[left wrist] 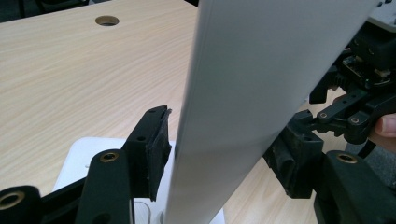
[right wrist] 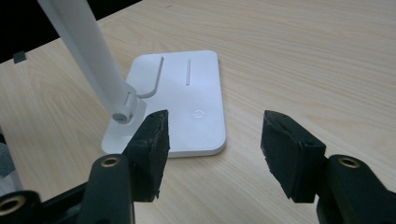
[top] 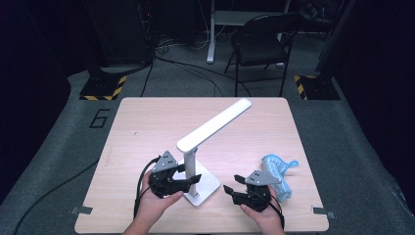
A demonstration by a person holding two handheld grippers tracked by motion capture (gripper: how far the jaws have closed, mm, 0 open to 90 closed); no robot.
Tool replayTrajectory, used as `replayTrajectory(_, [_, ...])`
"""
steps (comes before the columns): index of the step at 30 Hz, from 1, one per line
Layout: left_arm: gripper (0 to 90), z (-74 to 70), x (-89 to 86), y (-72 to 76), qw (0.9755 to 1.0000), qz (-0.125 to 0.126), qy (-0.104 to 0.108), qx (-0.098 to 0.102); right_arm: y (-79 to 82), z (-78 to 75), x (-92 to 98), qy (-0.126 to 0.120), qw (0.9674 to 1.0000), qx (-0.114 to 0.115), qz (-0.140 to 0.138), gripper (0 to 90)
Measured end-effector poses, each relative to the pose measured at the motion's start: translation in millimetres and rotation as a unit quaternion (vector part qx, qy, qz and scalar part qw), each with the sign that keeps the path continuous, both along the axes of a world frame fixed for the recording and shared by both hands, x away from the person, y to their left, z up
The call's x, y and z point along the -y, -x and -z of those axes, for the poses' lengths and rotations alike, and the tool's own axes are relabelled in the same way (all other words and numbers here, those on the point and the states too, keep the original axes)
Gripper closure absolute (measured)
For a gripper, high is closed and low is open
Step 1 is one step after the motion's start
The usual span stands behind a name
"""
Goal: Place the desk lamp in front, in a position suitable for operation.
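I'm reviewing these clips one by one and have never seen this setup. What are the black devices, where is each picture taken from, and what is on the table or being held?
A person sits at a wooden table with a hand-held two-jaw gripper in each hand; there is no robot arm. The high view looks down from above the person. The other two pictures come from cameras riding on each gripper, looking along its black jaws.

On the table stands a white desk lamp with a flat base bearing a power symbol. A crumpled blue plastic item lies at the right.

The left gripper has the lamp's upright post between its jaws; whether the pads press it is unclear. The right gripper is open, holding nothing, aimed at the base.
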State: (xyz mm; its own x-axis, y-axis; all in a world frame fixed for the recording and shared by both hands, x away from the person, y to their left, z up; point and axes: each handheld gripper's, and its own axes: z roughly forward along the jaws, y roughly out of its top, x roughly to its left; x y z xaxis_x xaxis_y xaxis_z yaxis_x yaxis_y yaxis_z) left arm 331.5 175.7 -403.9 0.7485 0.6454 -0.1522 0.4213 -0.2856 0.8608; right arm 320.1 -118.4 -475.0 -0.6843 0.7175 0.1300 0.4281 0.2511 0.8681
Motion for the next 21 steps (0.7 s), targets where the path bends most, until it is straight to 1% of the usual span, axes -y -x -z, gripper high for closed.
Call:
replayTrajectory(1, [43.3,-1.7,0.2,-1.7,1.0,0.005,-0.004,0.002,-0.9,0.9,2.3,0.002,1.0,0.0,0.006,41.9])
replayTrajectory(2, [43.5,-1.7,0.2,-1.7,1.0,0.005,-0.004,0.002,-0.9,0.9,2.3,0.002,1.0,0.0,0.006,41.9])
replayTrajectory(4, [46.3,-2.2,3.3,-2.6,1.0,0.005,0.0,0.002,-3.4,2.4,5.1,0.001,0.9999,0.001,0.012,41.9])
replayTrajectory(5, [47.5,-2.4,5.2,-1.8,1.0,0.001,0.001,0.002,-6.1,2.5,9.0,0.002,0.9998,-0.001,0.02,41.9])
replayTrajectory(6, [47.5,-2.4,6.4,-1.8,1.0,0.0,-0.001,0.007,-6.1,2.5,9.0,0.002,0.9998,-0.001,0.02,41.9])
replayTrajectory(7, [48.5,-2.7,8.2,-0.6,0.9999,-0.006,-0.008,0.012,-7.6,1.2,13.1,-0.004,0.9995,0.0,0.03,41.9])
replayTrajectory(8, [48.9,-3.2,8.5,0.5,0.9997,-0.008,-0.013,0.017,-8.4,0.8,15.1,-0.006,0.9994,0.003,0.033,41.9])
replayTrajectory(9, [49.4,-3.2,8.5,0.5,0.9997,-0.008,-0.013,0.017,-8.4,0.8,15.1,-0.006,0.9994,0.003,0.033,41.9])
replayTrajectory(10, [49.4,-3.1,8.6,0.9,0.9996,-0.009,-0.015,0.022,-9.2,-0.5,18.4,-0.007,0.9992,0.005,0.039,41.9])
replayTrajectory(11, [50.2,-3.5,8.2,1.7,0.9996,-0.007,-0.018,0.019,-10.7,-2.1,24.6,-0.003,0.9988,0.009,0.048,41.8])
replayTrajectory(12, [50.5,-3.0,9.1,2.7,0.9994,-0.006,-0.021,0.026,-11.0,-2.8,27.9,-0.001,0.9984,0.008,0.057,41.4])
replayTrajectory(13, [50.9,-3.0,9.1,2.7,0.9994,-0.006,-0.021,0.026,-11.0,-2.8,27.9,-0.001,0.9984,0.008,0.057,41.4])
replayTrajectory(14, [50.9,-3.3,9.0,2.2,0.9991,-0.003,-0.027,0.031,-12.5,-3.1,31.8,0.001,0.9979,0.01,0.063,40.7])
replayTrajectory(15, [51.1,-3.4,8.8,1.5,0.9992,0.0,-0.026,0.031,-16.2,-2.8,39.4,0.005,0.997,0.001,0.077,38.9])
replayTrajectory(16, [51.2,-3.4,8.8,1.5,0.9992,0.0,-0.026,0.031,-18.0,-2.5,43.6,0.006,0.9963,-0.006,0.085,38.7])
replayTrajectory(18, [51.2,-3.0,8.8,0.6,0.9992,0.009,-0.024,0.031,-20.3,-2.0,51.6,0.004,0.9947,-0.011,0.102,36.7])
replayTrajectory(19, [51.3,-3.0,8.8,0.6,0.9992,0.009,-0.024,0.031,-20.3,-2.0,51.6,0.004,0.9947,-0.011,0.102,36.7])
replayTrajectory(20, [51.3,-3.1,9.2,0.4,0.9991,0.023,-0.023,0.028,-21.5,-2.7,58.1,0.003,0.9938,-0.012,0.111,36.1])
replayTrajectory(21, [51.2,-3.1,9.2,0.4,0.9991,0.023,-0.023,0.028,-21.5,-2.7,58.1,0.003,0.9938,-0.012,0.111,36.1])
